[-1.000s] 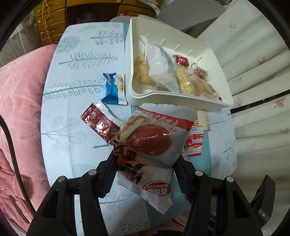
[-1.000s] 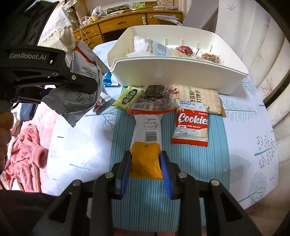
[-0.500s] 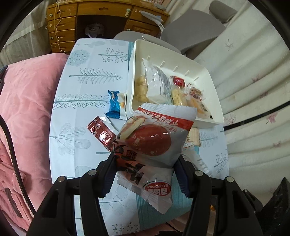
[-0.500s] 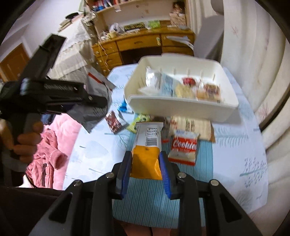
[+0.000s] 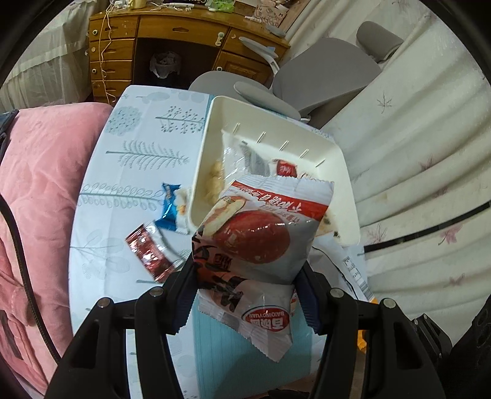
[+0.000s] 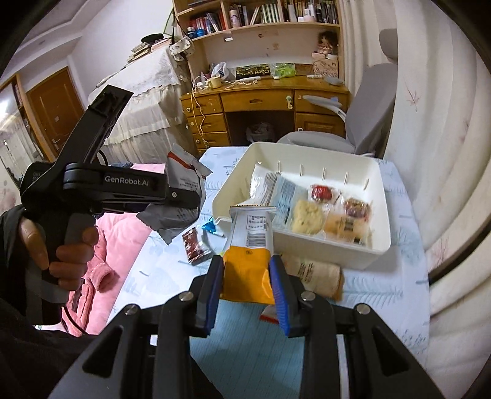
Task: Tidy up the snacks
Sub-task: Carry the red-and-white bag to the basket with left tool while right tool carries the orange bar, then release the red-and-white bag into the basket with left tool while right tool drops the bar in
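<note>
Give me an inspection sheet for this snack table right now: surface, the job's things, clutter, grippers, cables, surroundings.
Surface: table with a leaf-print cloth.
Job's things: white bin holding several wrapped snacks; blue packet and dark red packet lying on the cloth beside it.
Clutter: nothing seen beyond the snacks.
Grippers: left gripper shut on the grey and red pouch; right gripper shut on the orange and white packet; both held above the table.
Cables: white cords hanging down the wooden desk.
Surroundings: grey chair, pink bedding, bookshelf.
</note>
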Motion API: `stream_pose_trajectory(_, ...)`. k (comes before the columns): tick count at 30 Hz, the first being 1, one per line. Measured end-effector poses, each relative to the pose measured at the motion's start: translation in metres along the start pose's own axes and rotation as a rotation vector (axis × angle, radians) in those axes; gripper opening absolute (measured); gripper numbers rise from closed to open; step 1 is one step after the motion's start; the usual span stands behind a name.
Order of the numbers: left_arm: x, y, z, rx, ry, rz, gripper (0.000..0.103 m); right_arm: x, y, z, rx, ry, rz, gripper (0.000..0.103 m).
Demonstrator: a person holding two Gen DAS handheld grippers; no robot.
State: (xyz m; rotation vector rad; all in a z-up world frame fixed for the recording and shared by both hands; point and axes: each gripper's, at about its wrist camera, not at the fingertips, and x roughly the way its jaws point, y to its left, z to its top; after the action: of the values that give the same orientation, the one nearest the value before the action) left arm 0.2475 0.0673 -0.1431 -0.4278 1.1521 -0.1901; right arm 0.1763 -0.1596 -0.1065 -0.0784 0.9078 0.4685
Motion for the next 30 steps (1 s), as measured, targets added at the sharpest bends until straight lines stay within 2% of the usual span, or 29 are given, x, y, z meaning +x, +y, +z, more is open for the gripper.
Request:
stream_pose_trajectory(11,0.035,-0.039,0.024,-0.043,-0.007,0.020,0.057,0.021,-0.061,0.029,-0.059,0.000,0.020,0.031)
stream_pose_trajectory(21,0.087,-0.066,0.041,-0.083,0.019,0.051,0.058,0.054,-0.118,0.039,-0.093,0.005,0.009,0.031)
stream_pose_trajectory(30,0.121,-0.086,0.049,-0.087,0.045,0.080,0.058,0.085,-0.149,0.044,-0.119,0.018,0.017,0.031)
